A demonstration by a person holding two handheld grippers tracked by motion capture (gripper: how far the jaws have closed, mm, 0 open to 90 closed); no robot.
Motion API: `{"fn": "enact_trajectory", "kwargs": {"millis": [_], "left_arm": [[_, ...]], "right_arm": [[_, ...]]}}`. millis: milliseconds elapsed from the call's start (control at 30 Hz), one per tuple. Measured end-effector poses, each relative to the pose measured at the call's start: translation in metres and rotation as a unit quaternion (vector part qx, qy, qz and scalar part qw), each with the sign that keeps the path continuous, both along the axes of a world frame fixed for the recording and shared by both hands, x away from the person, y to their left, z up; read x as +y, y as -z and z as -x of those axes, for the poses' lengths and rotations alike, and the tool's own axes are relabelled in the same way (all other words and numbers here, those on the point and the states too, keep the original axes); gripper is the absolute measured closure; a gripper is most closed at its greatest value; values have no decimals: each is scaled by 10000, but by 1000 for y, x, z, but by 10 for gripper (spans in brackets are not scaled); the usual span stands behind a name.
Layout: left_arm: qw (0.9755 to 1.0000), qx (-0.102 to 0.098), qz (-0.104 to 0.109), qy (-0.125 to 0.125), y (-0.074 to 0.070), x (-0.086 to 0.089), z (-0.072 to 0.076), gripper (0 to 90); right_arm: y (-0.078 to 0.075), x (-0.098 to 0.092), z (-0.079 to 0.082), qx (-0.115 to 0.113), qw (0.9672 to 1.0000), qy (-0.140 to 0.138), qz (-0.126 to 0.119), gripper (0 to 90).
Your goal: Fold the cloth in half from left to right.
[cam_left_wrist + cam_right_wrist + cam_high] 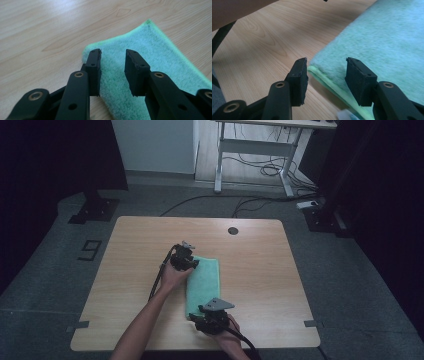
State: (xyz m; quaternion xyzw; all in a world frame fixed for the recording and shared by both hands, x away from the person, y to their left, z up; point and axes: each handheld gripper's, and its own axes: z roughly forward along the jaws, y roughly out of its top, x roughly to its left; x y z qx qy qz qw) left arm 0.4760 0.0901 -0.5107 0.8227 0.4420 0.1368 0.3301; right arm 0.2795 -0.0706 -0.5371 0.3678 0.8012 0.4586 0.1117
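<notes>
A folded green towel (205,280) lies flat on the wooden table (140,245), its long side running away from me. My left gripper (192,264) hovers at the towel's far left corner. In the left gripper view the towel (155,50) lies under the left gripper (113,53), whose jaws stand apart with nothing pinched. My right gripper (196,316) is at the near left corner. In the right gripper view the right gripper (326,61) straddles the folded edge of the towel (387,37) with a clear gap, touching nothing.
A dark round grommet (233,230) sits near the table's far edge. A white label (344,115) pokes out at the towel's near corner. A person's forearm (237,10) crosses behind. Beyond the table stand a desk frame (260,145) and floor cables (260,200).
</notes>
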Motion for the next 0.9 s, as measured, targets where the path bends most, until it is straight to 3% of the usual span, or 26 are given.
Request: {"fn": "enact_trajectory", "kwargs": {"millis": [433, 800, 900], "left_arm": [[9996, 198, -179, -97, 15, 11, -3, 669], [9995, 200, -181, -133, 17, 13, -4, 657], [9998, 121, -132, -108, 13, 13, -2, 658]], "right_arm": [[11, 32, -12, 326, 9989, -328, 72, 564], [13, 24, -13, 447, 9984, -335, -118, 509], [7, 15, -7, 317, 9985, -338, -284, 493]]}}
